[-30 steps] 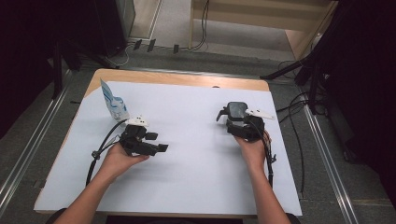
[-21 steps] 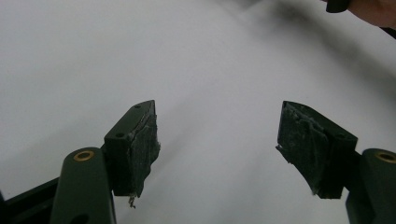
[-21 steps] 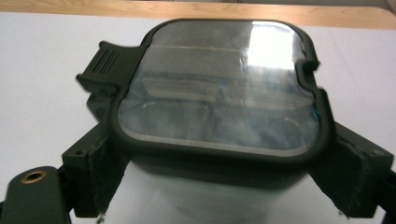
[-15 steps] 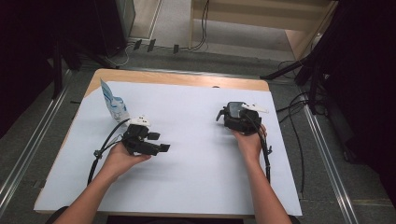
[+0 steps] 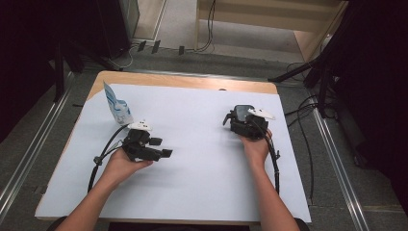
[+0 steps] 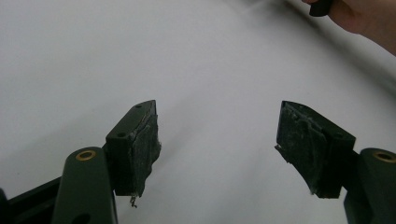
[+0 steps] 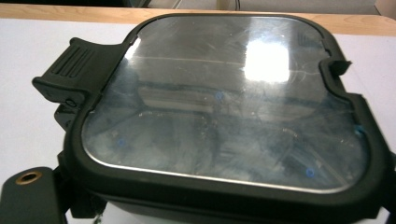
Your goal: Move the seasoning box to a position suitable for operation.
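Note:
A black container with a clear lid sits between the jaws of my right gripper, which is shut on its sides low over the white table cover at the right. One black finger shows at the container's lower left corner. The container points away from the person. My left gripper rests on the cover at the left, aimed to the right. Its jaws stand open with only bare white surface between the worn pads. A blue and white pouch stands upright behind the left hand.
The white cover spreads over a wooden table whose edge shows at the back. Cables trail from both grippers along the forearms. Dark stands and floor cables lie beyond the right side.
The right hand with the container has shifted a little and sunk toward the table. The left hand and its open jaws have stayed put.

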`<state>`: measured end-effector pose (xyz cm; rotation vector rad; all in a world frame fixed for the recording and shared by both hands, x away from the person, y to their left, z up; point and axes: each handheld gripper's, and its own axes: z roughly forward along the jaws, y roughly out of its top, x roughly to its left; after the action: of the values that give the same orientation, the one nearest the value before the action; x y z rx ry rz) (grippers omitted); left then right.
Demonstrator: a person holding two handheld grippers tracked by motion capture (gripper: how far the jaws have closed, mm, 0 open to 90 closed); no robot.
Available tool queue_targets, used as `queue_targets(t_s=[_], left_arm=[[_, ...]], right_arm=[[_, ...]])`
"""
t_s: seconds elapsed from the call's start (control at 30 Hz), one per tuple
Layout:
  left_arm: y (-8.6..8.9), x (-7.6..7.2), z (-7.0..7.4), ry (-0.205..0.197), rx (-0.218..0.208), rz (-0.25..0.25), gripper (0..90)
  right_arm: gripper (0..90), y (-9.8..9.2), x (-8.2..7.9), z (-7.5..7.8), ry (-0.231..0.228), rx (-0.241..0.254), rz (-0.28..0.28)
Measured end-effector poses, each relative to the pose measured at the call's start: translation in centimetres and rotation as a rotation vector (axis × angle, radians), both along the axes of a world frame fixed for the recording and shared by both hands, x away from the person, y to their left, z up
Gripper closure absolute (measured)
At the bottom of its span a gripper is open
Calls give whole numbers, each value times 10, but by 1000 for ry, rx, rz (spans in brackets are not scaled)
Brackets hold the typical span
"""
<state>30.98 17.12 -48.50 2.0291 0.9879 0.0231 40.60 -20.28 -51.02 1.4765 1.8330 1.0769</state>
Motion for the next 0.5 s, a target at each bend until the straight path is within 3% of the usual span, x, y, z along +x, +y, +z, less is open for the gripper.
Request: queue_targets(t_s=[0.23, 0.3, 0.4, 0.5], left_arm=[[-1, 1, -1, 3, 0, 0, 311], [-2, 3, -2, 5, 5, 0, 311], [-3, 4, -2, 9, 5, -3, 311], [-3, 4, -2, 13, 5, -6, 309]], right_arm=[[151, -5, -1, 4, -5, -2, 9], [156, -4, -2, 4, -17, -25, 15], [159, -3, -4, 5, -17, -2, 19], [159, 0, -6, 8, -24, -11, 38]])
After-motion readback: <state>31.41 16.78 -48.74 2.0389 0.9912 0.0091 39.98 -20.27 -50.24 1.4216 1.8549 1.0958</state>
